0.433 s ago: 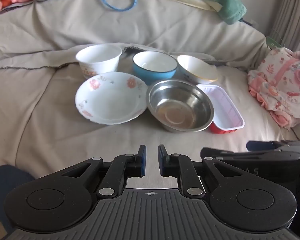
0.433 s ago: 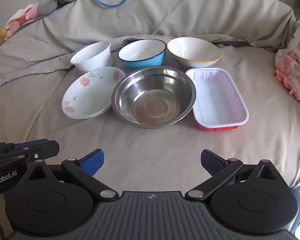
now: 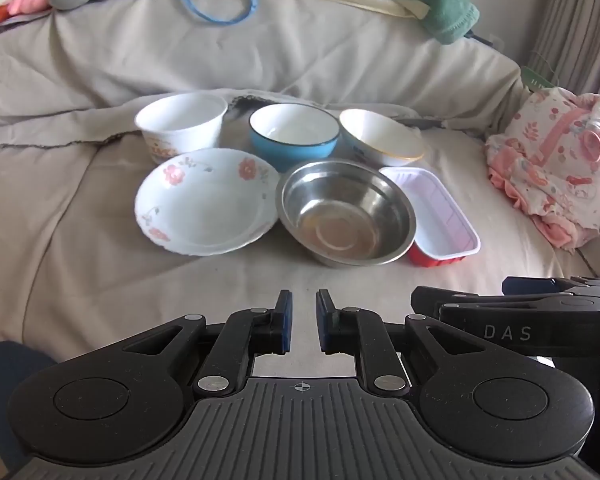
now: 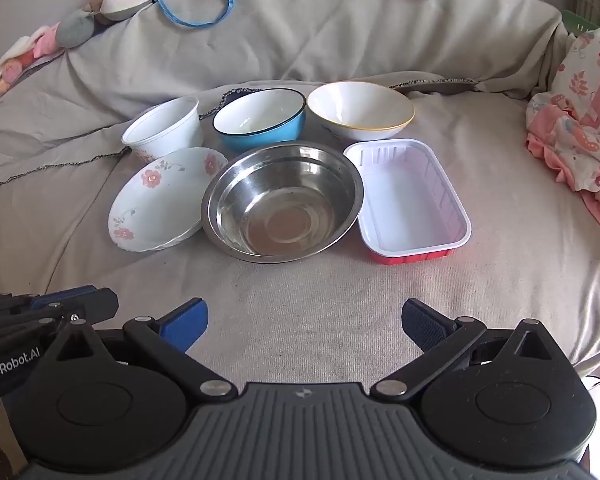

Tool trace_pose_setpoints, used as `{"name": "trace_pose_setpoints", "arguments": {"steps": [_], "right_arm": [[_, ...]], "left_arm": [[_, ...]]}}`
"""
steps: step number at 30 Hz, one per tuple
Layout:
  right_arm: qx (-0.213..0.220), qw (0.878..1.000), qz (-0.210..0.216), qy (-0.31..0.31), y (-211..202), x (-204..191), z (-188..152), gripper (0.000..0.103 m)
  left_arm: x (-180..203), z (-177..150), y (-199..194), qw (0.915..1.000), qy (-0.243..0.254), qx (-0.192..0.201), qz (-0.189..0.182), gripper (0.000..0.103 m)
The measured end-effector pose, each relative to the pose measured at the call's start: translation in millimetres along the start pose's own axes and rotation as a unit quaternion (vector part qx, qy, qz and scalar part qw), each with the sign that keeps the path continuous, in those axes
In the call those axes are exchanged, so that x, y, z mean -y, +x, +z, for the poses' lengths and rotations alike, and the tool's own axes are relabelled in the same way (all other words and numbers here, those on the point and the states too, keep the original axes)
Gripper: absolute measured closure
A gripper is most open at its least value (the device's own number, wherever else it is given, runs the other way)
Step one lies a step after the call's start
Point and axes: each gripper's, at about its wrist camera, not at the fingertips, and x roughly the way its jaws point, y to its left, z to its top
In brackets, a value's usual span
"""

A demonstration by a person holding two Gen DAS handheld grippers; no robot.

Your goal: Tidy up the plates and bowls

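On the bed sheet (image 4: 300, 320) six dishes stand in two rows. In the back row, from the left, there is a white cup-shaped bowl (image 4: 164, 128), then a blue bowl (image 4: 260, 120) just beside it, then a white bowl with a yellow rim (image 4: 360, 110) that touches the blue one. In the front row, from the left, a flowered plate (image 4: 160, 200) lies in front of the white cup-shaped bowl, and its right edge goes a little under the steel bowl (image 4: 282, 200). The steel bowl stands in the middle, in front of the blue bowl. To its right, touching it, lies a red tray (image 4: 408, 200) with a white inside.

The left gripper (image 3: 303, 322) hovers over the sheet near the front row; its jaws are almost together and nothing is between them. The right gripper (image 4: 304, 322) hovers beside it, with the jaws wide apart and empty.

At the far right a pink flowered cloth (image 4: 580, 132) lies on the bed.
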Motion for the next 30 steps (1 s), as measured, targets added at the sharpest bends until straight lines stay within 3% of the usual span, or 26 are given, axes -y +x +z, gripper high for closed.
{"name": "trace_pose_setpoints", "arguments": {"steps": [30], "right_arm": [[0.009, 1.000, 0.002, -0.008, -3.4, -4.0, 2.0, 0.000]], "left_arm": [[2.9, 3.5, -1.1, 0.9999, 0.005, 0.001, -0.014, 0.087]]}}
